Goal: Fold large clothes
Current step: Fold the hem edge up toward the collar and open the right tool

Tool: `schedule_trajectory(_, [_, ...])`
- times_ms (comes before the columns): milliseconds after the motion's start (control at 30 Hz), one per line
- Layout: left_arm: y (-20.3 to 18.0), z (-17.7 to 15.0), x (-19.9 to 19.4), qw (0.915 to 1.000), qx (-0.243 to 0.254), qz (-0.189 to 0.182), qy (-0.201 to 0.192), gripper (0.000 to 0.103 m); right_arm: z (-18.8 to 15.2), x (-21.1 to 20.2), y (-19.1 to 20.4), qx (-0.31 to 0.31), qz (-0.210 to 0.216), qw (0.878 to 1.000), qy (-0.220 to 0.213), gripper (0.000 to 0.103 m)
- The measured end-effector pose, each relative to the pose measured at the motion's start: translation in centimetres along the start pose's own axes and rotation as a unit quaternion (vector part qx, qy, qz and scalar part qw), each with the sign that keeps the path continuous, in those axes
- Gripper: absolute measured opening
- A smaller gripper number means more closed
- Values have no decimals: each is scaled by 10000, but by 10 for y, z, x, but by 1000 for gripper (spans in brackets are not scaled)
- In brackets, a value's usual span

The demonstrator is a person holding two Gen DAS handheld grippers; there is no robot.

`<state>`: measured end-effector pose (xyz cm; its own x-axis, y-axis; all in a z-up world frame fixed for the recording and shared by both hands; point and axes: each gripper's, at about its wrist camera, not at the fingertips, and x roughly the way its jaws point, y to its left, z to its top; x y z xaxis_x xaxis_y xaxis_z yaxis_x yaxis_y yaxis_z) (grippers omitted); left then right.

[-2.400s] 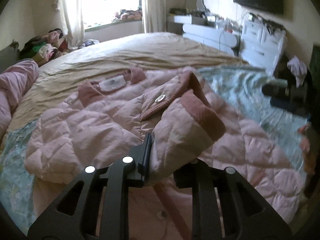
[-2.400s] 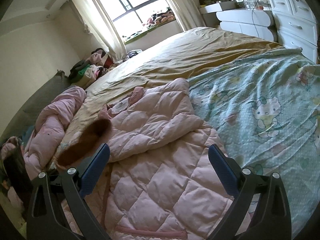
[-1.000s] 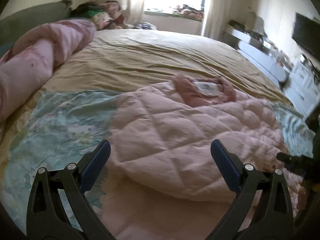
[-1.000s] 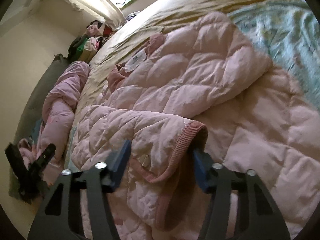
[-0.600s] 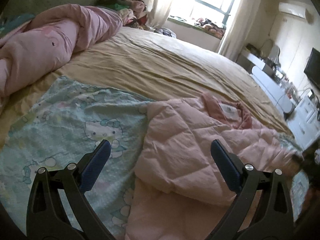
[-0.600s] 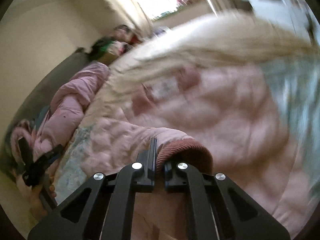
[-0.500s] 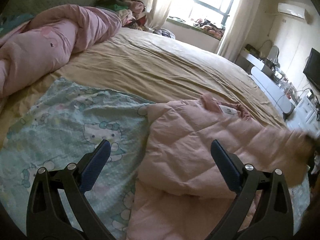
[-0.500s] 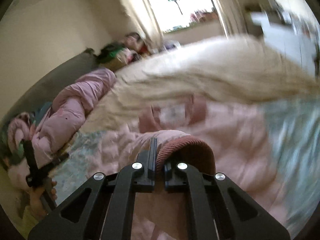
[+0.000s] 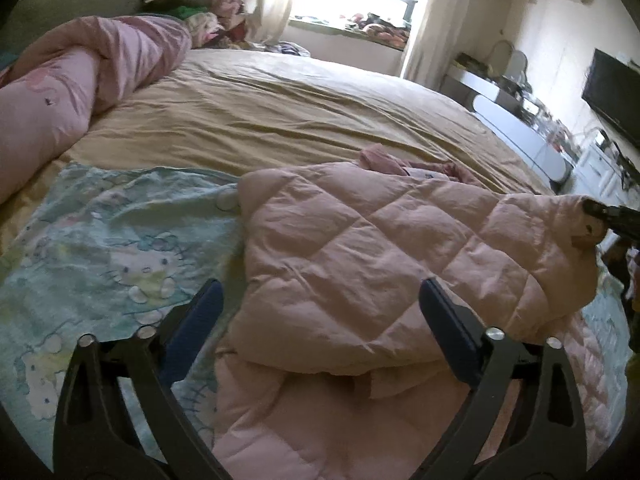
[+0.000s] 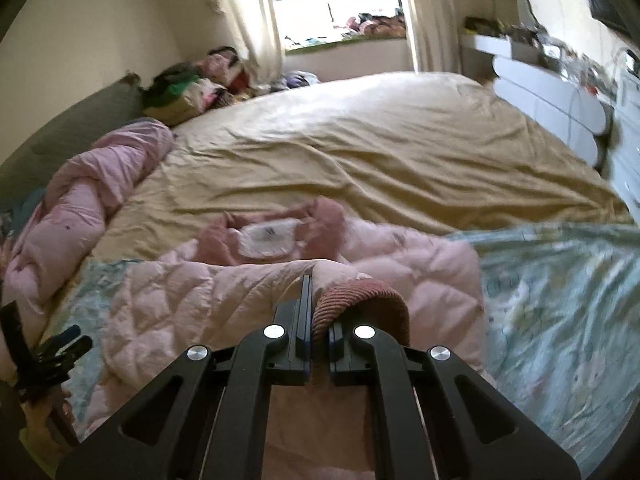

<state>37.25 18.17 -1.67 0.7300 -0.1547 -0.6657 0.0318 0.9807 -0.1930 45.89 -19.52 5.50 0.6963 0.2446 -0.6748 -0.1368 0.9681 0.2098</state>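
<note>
My right gripper [image 10: 318, 344] is clamped on the ribbed cuff [image 10: 360, 300] of the pink quilted jacket [image 9: 380, 256], and through that camera the sleeve runs up into the fingers and drapes across the jacket's body. The collar [image 10: 276, 232], with its white label, points toward the far side of the bed. From the left camera I see the right gripper [image 9: 612, 218] at the right edge, holding the sleeve end raised above the jacket. My left gripper [image 9: 320, 328] is spread wide and holds nothing; it hovers over the jacket's near left edge, one finger [image 9: 192, 324] above the cartoon-print sheet [image 9: 112, 248], the other above the quilted fabric. The jacket lies on that sheet and partly on the tan bedspread [image 9: 300, 120]. A rolled pink duvet [image 9: 72, 80] lies along the left side, well apart from it.
</note>
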Motion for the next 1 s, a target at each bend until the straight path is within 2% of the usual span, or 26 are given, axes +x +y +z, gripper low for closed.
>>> schedule_trajectory(67, [-2, -1, 1, 10000, 18, -27, -49, 80, -7, 10, -1, -14, -98, 9999, 71, 5])
schedule_trajectory(133, [-3, -2, 6, 9999, 26, -109, -37, 77, -12, 17, -1, -69, -216, 9997, 129, 5])
schedule_trajectory(333, [-8, -7, 25, 9990, 214, -254, 291, 56, -16, 28, 0, -168, -325, 9991, 209, 11])
schedule_trajectory(400, [-10, -12, 32, 9985, 262, -233, 432, 56, -17, 27, 1, -149, -349, 9990, 216, 14])
schedule_trajectory(500, [-10, -18, 40, 9977, 300, -222, 563, 56, -18, 22, -1, -87, -422, 9988, 233, 31])
schedule_trajectory(667, [-12, -22, 43, 9973, 306, -146, 645, 56, -19, -6, -5, -34, -573, 9982, -151, 38])
schedule_trajectory(733, [-14, -24, 45, 9970, 346, -107, 680, 56, -19, -13, 4, -168, -559, 9979, -267, 39])
schedule_trajectory(767, [-14, -25, 45, 9967, 358, -102, 716, 55, -21, -15, 14, -298, -507, 9978, -308, 43])
schedule_trajectory(833, [-15, -25, 46, 9961, 393, -97, 781, 55, -22, -13, 34, -535, -334, 9977, -245, 51])
schedule_trajectory(1000, [-15, -26, 44, 9956, 413, -71, 835, 55, -36, 25, 93, -1168, -50, 9924, 390, 54])
